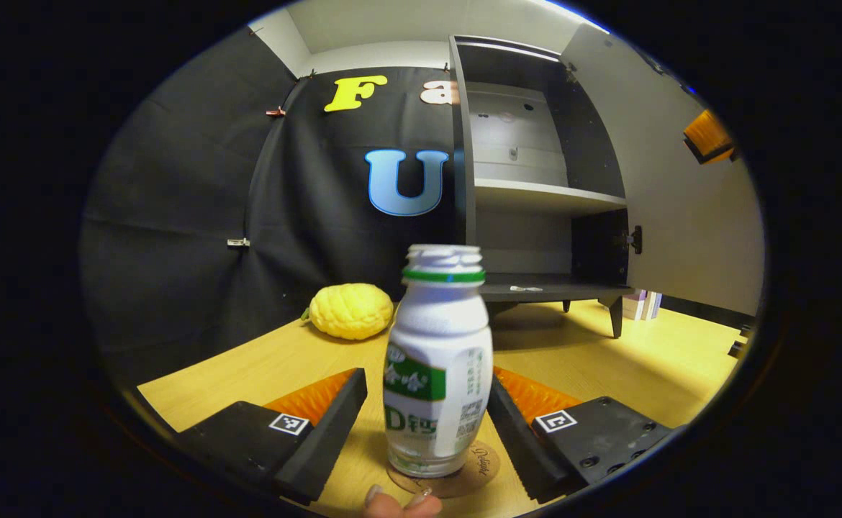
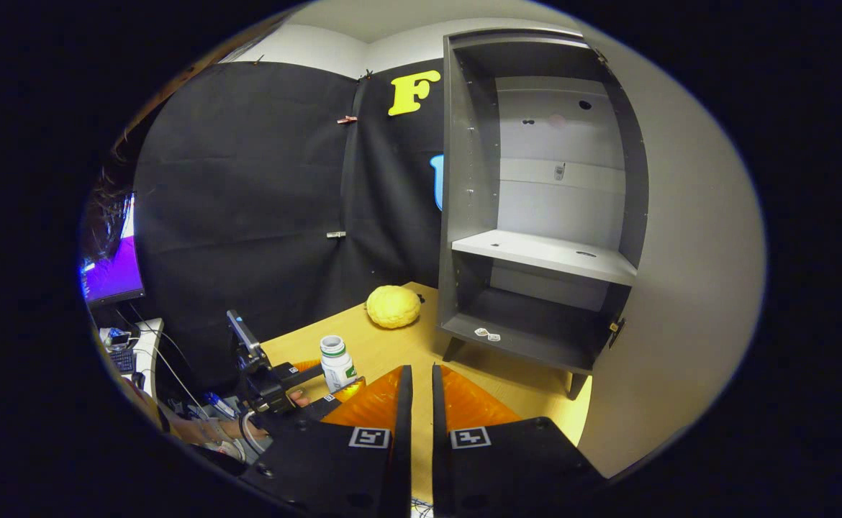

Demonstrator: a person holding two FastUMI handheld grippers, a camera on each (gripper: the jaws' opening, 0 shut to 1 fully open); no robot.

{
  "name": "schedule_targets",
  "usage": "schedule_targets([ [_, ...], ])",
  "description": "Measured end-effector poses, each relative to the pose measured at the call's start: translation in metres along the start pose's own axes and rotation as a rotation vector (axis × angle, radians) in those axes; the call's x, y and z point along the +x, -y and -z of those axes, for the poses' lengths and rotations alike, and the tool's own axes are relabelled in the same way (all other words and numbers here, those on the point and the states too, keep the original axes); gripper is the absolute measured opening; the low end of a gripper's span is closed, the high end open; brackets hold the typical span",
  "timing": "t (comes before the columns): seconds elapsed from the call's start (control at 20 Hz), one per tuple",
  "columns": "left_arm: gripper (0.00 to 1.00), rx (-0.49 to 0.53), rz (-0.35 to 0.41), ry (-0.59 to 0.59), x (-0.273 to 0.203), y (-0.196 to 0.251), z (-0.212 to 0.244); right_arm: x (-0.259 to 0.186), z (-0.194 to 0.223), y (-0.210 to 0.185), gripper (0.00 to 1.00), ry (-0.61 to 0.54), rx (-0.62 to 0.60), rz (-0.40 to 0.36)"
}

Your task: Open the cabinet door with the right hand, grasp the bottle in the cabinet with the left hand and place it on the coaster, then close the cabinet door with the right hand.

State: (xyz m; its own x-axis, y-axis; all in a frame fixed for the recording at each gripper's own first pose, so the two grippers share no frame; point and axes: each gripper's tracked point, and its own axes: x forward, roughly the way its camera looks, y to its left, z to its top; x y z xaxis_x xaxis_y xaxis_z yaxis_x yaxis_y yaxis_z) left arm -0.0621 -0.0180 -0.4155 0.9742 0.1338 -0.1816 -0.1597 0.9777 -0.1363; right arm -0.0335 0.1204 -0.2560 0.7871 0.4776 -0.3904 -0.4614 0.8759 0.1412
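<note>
1. In the left gripper view, the bottle (image 1: 438, 363) stood upright at lower centre of the frame, on the round coaster (image 1: 473, 471) on the wooden table (image 1: 651, 360).
2. My left gripper (image 1: 427, 414) sat spread around it, one finger at lower left and one at lower right; a gap showed on the left side, while the right finger lay close beside the bottle, contact uncertain, so I counted it released rather than clamped.
3. Two fingertips of my hand (image 1: 401, 502) showed at the bottom edge, just before the coaster.
4. The cabinet (image 1: 536, 194) rose at upper right of that frame, its door (image 1: 687, 194) swung wide to the right, its shelves bare apart from a small scrap on the bottom board.
5. A yellow bumpy bread-like item (image 1: 351, 310) lay on the table left of the bottle, well behind it.
6. In the right gripper view, my right gripper (image 2: 417, 403) filled the bottom centre, its fingers nearly together with a thin slit between and nothing held.
7. There the bottle (image 2: 337, 363) stood at lower left, well apart from my right gripper, with the left gripper (image 2: 299, 381) around it.
8. A monitor (image 2: 111, 270) glowed at the far left edge.
</note>
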Motion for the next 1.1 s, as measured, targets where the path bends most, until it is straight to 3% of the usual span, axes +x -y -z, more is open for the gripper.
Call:
schedule_targets([
  [0.2, 0.98, 0.032, 0.007, 0.071, -0.001, 0.002, -0.056, -0.011, -0.016, 0.0, 0.16, 0.013, -0.004, 0.0],
  [0.35, 0.98, 0.088, 0.019, 0.129, 0.0, 0.006, -0.124, -0.028, -0.042, 0.004, 0.16, 0.032, -0.004, 0.021],
  [0.5, 0.98, 0.084, 0.088, 0.175, -0.008, 0.02, -0.199, -0.06, -0.072, 0.008, 0.16, 0.051, -0.007, 0.058],
  [0.7, 0.97, 0.066, 0.221, 0.148, -0.029, 0.035, -0.282, -0.119, -0.119, 0.019, 0.16, 0.118, 0.032, 0.166],
  [0.8, 0.96, 0.125, 0.23, 0.165, -0.034, 0.024, -0.318, -0.15, -0.133, 0.031, 0.16, 0.165, 0.047, 0.255],
  [0.85, 0.99, 0.154, 0.227, 0.177, -0.033, 0.017, -0.334, -0.181, -0.137, 0.042, 0.33, 0.19, 0.055, 0.308],
  [0.9, 0.99, 0.166, 0.233, 0.183, -0.029, 0.015, -0.343, -0.194, -0.137, 0.051, 0.34, 0.208, 0.072, 0.36],
  [1.05, 0.99, 0.155, 0.295, 0.193, -0.023, 0.024, -0.365, -0.237, -0.124, 0.074, 0.65, 0.231, 0.114, 0.526],
  [1.1, 0.93, 0.156, 0.306, 0.193, -0.023, 0.026, -0.368, -0.252, -0.123, 0.088, 0.75, 0.243, 0.115, 0.59],
])
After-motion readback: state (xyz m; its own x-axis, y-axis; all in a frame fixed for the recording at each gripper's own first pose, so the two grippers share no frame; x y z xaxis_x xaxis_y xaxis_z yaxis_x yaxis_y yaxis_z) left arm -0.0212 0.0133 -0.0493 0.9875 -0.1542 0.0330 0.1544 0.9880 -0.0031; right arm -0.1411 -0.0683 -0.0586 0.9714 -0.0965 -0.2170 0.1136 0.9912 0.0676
